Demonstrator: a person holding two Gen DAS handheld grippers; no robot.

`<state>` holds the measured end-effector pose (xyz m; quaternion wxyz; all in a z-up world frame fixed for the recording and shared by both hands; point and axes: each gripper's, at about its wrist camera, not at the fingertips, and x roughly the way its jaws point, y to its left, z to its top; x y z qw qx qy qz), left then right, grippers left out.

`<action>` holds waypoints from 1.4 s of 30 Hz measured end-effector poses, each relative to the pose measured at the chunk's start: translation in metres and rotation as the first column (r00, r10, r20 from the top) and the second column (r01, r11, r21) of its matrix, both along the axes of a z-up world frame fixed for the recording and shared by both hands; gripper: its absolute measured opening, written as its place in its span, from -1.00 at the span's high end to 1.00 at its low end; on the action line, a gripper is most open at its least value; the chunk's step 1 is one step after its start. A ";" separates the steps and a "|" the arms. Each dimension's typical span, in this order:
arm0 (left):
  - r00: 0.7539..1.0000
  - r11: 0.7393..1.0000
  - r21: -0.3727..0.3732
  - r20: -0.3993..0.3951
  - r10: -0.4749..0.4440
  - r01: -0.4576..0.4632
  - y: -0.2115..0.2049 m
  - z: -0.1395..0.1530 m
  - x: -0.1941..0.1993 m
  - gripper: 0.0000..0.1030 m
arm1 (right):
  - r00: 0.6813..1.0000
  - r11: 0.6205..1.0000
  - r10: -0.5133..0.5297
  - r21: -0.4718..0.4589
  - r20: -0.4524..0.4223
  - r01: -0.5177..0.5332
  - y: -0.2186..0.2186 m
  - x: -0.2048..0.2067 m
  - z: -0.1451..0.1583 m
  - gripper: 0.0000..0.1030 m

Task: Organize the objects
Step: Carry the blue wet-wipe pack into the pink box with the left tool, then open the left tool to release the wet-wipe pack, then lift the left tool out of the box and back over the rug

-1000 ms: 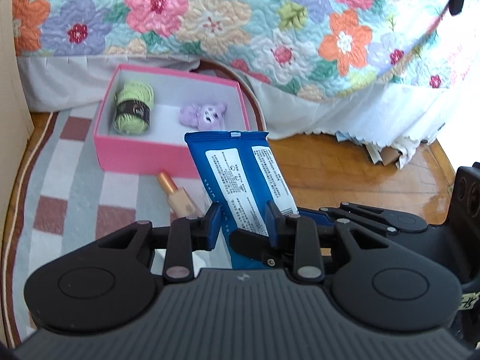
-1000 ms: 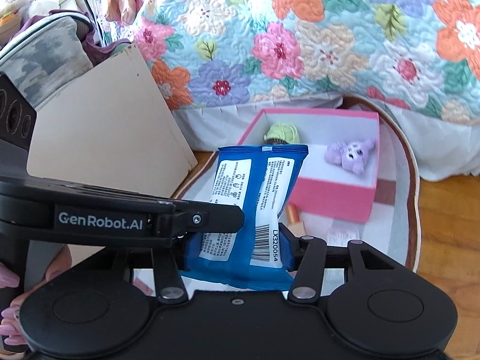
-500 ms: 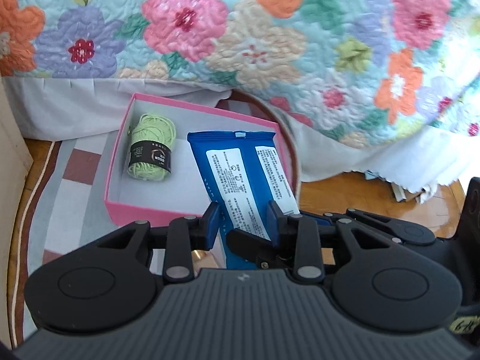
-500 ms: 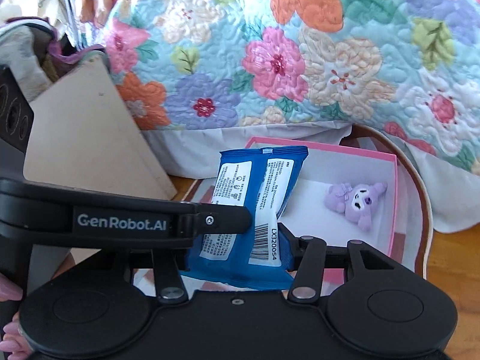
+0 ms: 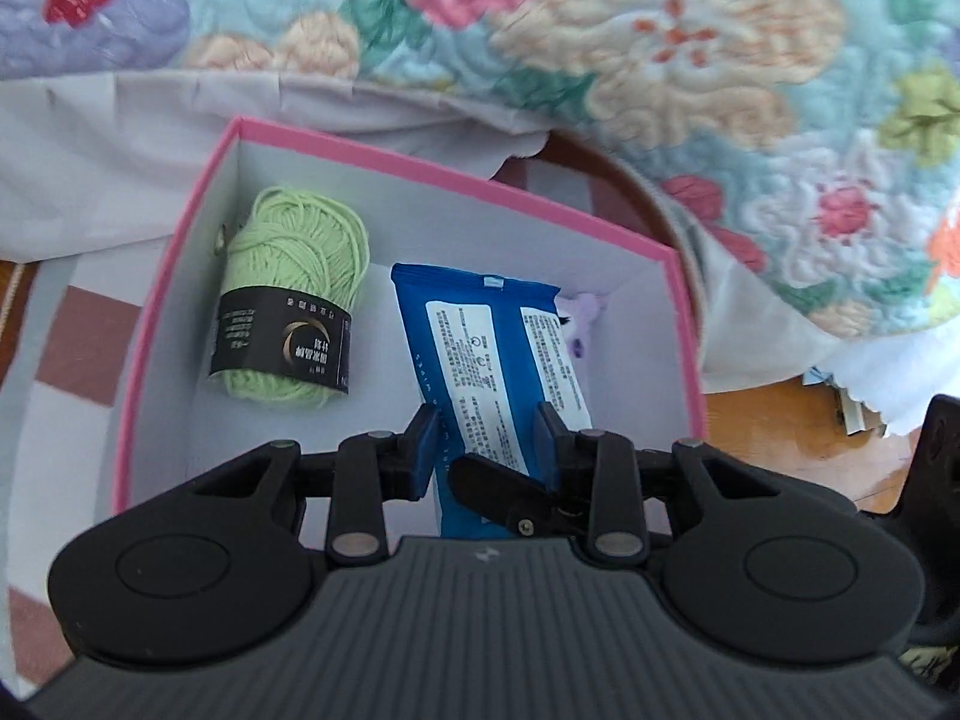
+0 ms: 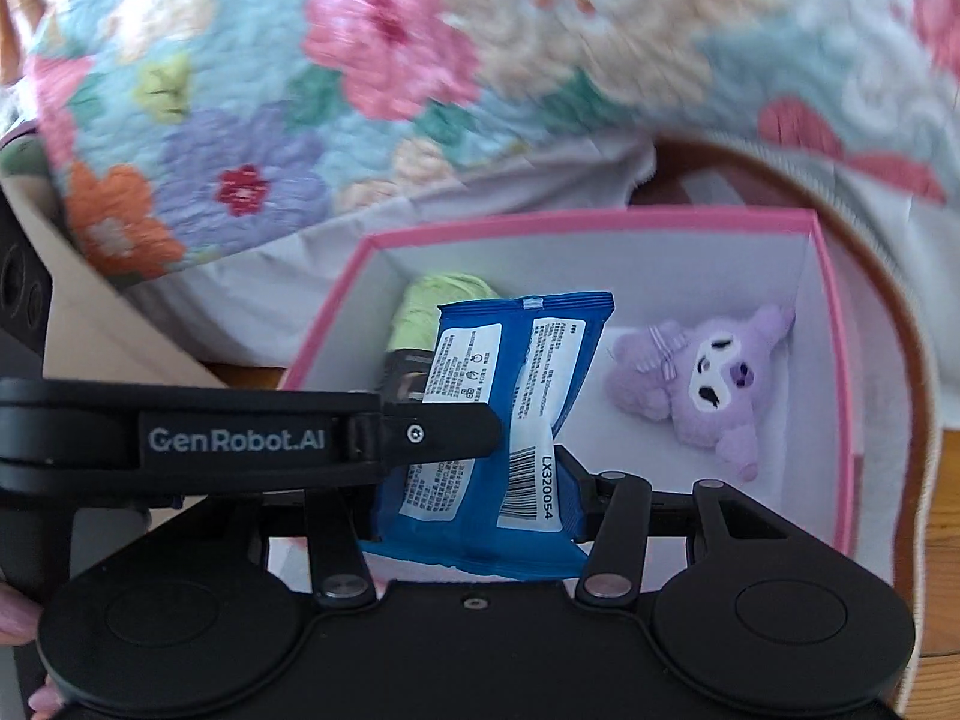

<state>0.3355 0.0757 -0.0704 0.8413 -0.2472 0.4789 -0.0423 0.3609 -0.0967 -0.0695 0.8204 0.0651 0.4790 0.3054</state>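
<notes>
Both hand-held grippers are clamped on one blue wipes packet (image 6: 480,468): the right hand-held gripper (image 6: 474,498) pinches its lower part across the width, a pad on either side edge, and the left hand-held gripper (image 5: 486,450) nips the same lower section from the side, one of its black fingers (image 6: 432,426) crossing in front of the label in the right wrist view. The packet stands up and forward from both sets of jaws, its sealed top edge out over the open pink box (image 5: 180,252), between the green yarn ball (image 5: 288,294) on one side and the purple plush toy (image 6: 708,378) on the other; I cannot tell whether its tip touches the box floor yet. My worry is the release. The packet is soft and already bent where the pads squeeze it, so if one gripper lets go before the other it may swing or spring sideways and land on the plush, which lies just beside it. The free gap between yarn and plush looks narrow, so a tilted drop could leave the packet propped on a neighbour instead of flat. A black finger could also catch the near pink wall on the way down and shove the light box across the checked rug (image 5: 78,354).
</notes>
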 end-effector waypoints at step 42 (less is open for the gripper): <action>0.998 0.990 0.138 -0.064 0.030 -0.021 0.023 0.073 -0.061 -0.31 | 0.995 0.991 0.031 -0.129 0.090 -0.019 -0.022 -0.040 0.072 -0.38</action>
